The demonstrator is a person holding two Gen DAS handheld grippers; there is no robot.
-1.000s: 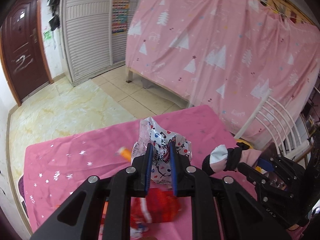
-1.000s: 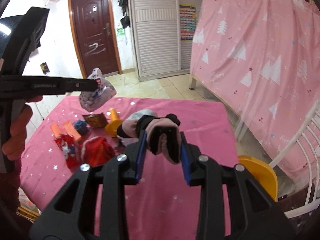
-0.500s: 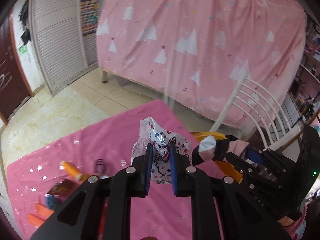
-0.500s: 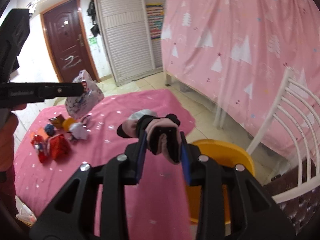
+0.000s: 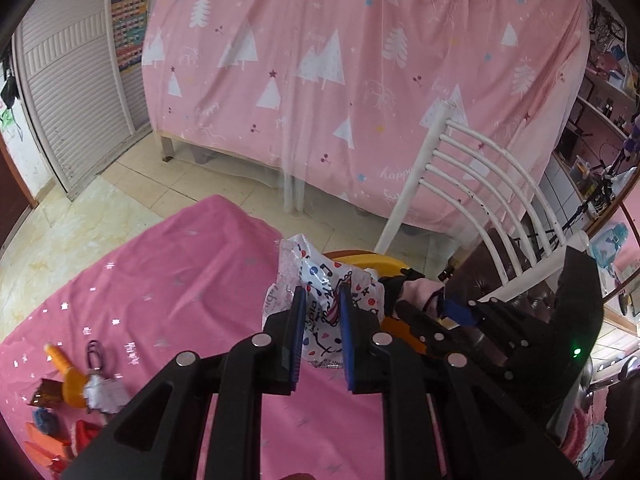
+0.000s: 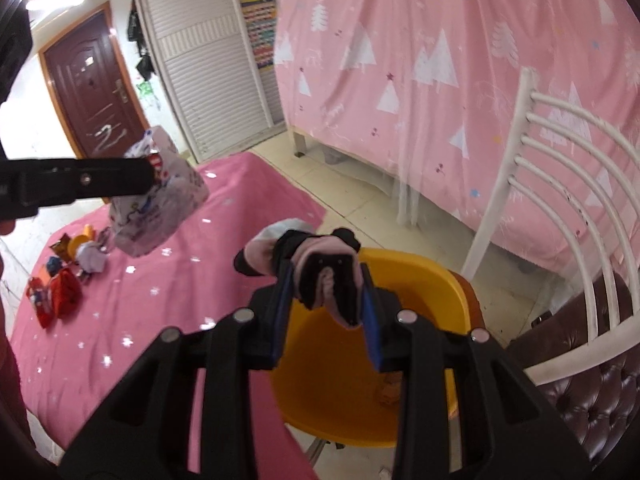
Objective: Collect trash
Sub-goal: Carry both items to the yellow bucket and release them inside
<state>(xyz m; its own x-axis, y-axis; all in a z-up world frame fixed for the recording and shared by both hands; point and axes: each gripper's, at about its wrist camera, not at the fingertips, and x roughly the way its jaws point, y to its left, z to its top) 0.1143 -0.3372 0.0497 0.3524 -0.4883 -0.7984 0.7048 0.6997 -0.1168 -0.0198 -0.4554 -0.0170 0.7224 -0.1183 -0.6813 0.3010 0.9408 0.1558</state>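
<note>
The left tongs are clamped on a crinkled white plastic bag with cartoon prints, held in the air at the edge of the yellow plastic bin. The right tongs grip a bundled pink-and-black glove directly above that bin. Beside the bin, away from the white metal chair, the pink star-print counter carries red and orange wrappers.
</note>
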